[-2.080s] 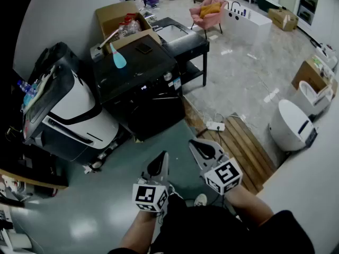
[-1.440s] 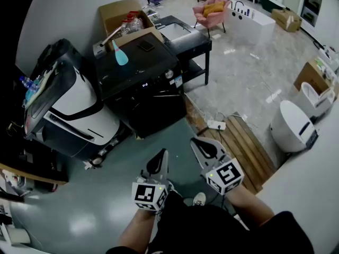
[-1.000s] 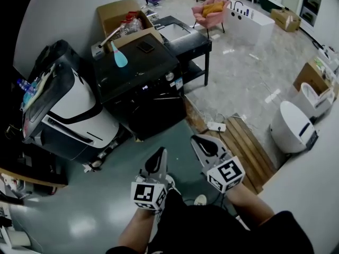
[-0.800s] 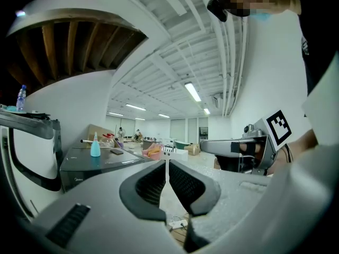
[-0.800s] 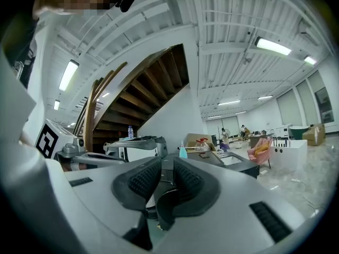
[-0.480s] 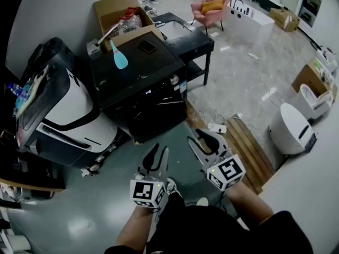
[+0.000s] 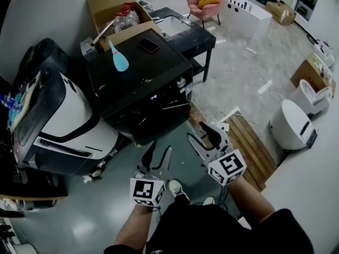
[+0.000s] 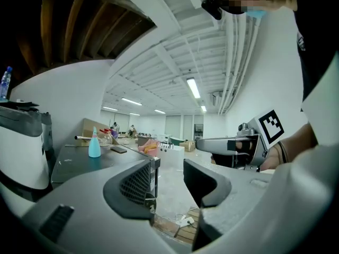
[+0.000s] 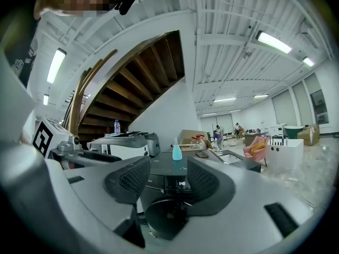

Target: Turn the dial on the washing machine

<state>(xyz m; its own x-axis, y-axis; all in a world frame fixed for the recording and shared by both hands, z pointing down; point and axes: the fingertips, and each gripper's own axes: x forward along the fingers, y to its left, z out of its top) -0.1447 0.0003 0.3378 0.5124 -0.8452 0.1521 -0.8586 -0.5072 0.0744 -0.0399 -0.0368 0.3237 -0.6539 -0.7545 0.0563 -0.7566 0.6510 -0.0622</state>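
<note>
The black washing machine (image 7: 139, 83) stands ahead of me, with a small silver dial (image 7: 181, 82) and a lit display (image 7: 152, 96) on its front panel. My left gripper (image 7: 158, 155) and right gripper (image 7: 203, 135) hover side by side in front of it, short of the panel. Both have just been opening, and nothing lies between their jaws. In the right gripper view the gripper (image 9: 168, 179) frames the display (image 9: 181, 183) and the round door (image 9: 167, 216); the dial is hidden there. The left gripper (image 8: 167, 173) looks past the machine's right edge.
A blue spray bottle (image 7: 119, 60) and a phone (image 7: 148, 45) lie on the machine's top. A white-and-black appliance (image 7: 63, 105) stands to its left, a cardboard box (image 7: 114, 9) and black table (image 7: 185, 28) behind. A power strip (image 7: 226, 125) and wooden boards (image 7: 249, 147) lie on the floor at right.
Both grippers have moved forward toward the washing machine, which now looks larger and nearer. Both pairs of jaws have gone from shut to open.
</note>
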